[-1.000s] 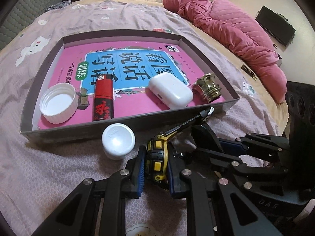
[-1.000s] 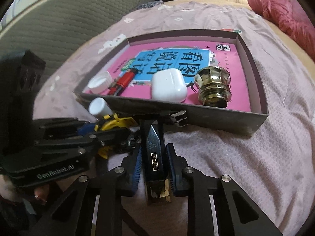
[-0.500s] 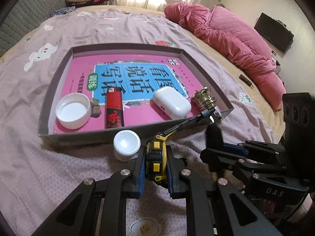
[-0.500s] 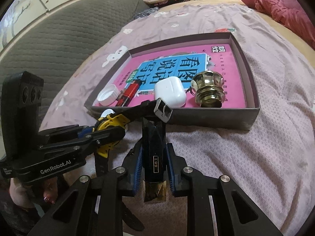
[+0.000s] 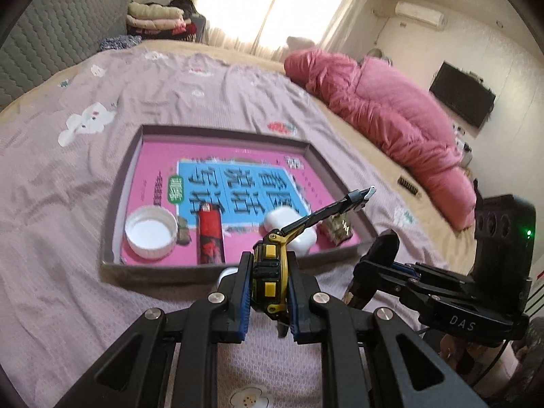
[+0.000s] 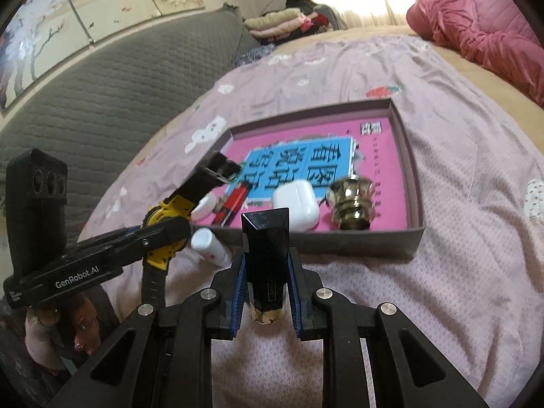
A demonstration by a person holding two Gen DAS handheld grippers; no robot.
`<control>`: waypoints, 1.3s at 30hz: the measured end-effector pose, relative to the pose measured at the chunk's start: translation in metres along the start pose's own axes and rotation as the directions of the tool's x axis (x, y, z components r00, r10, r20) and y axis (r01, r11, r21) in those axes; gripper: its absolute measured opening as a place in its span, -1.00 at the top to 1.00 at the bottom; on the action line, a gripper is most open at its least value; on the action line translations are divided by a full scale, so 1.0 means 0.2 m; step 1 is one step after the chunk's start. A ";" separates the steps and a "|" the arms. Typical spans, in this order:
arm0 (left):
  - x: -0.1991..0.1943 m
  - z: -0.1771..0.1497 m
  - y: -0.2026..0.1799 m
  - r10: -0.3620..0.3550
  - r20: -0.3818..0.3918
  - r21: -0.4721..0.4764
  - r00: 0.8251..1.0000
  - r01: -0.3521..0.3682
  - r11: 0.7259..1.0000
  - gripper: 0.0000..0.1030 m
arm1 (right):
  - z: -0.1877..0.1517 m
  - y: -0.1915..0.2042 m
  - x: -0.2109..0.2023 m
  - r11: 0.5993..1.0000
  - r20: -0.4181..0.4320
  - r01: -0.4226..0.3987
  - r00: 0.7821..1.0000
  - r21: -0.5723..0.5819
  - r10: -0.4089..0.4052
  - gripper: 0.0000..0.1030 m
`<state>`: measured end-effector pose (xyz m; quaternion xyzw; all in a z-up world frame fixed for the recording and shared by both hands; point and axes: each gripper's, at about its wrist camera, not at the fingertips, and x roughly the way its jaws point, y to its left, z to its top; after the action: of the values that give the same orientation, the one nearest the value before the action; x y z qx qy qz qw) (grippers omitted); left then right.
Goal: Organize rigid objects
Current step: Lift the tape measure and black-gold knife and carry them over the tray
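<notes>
Left gripper: closed tight on a yellow-and-black watch, gripped by its case; one strap sticks up and forward over the tray's near wall, the other hangs below the gripper.
Right gripper: clamped on a dark, glossy faceted bottle that stands upright between the pads, a pale cork-like end showing at its bottom.
Tray: shallow grey box on the bed, just ahead of both grippers, with a pink and blue printed sheet lining its floor.
Inside the tray: a white cap lying open side up at the left, a red lighter beside it, a white earbud case in the middle, a brass knob at the right.
Outside the tray: a small white bottle lies on the bedspread against the near wall.
Bedspread: mauve, with cartoon prints.
Far side: a pink quilt heaped along the bed's edge.
</notes>
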<state>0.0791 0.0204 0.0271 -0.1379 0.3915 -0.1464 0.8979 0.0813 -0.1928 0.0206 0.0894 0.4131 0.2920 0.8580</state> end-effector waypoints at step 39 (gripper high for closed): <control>0.31 0.22 0.12 0.215 0.085 0.008 0.973 -0.217 0.976 0.66 | 0.20 -0.28 0.03 0.964 0.124 0.244 0.959 0.105 -0.256 0.56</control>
<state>0.1564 0.0259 0.0059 -0.0926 0.3649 -0.0456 0.9253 0.1392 -0.2313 0.0205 0.0944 0.3739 0.1556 0.9094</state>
